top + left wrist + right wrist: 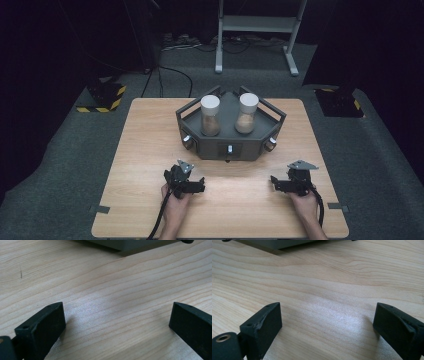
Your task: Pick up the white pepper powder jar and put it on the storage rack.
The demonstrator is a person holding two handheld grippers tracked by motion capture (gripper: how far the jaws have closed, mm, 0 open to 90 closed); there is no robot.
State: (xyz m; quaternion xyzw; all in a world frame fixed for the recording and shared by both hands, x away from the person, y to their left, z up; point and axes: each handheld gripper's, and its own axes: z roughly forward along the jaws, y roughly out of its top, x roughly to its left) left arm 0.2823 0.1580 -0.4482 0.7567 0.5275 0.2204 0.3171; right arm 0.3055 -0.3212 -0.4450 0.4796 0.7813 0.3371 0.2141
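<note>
A dark grey tray-like stand [230,148] sits at the table's far middle. Two clear jars with white lids stand in it, the left jar [210,116] and the right jar [247,113], each holding a brownish fill. My left gripper [196,186] rests on the wood near the front left, well short of the stand, and it is open. In the left gripper view the left gripper [117,320] has bare wood between its jaws. My right gripper [278,184] lies at the front right, also open. The right gripper [328,320] holds nothing.
The wooden table [150,150] stands on grey carpet. The stand's base edge [130,246] lies ahead of the left gripper, and the same base [277,243] ahead of the right. A metal frame [257,35] and floor cables lie beyond the table.
</note>
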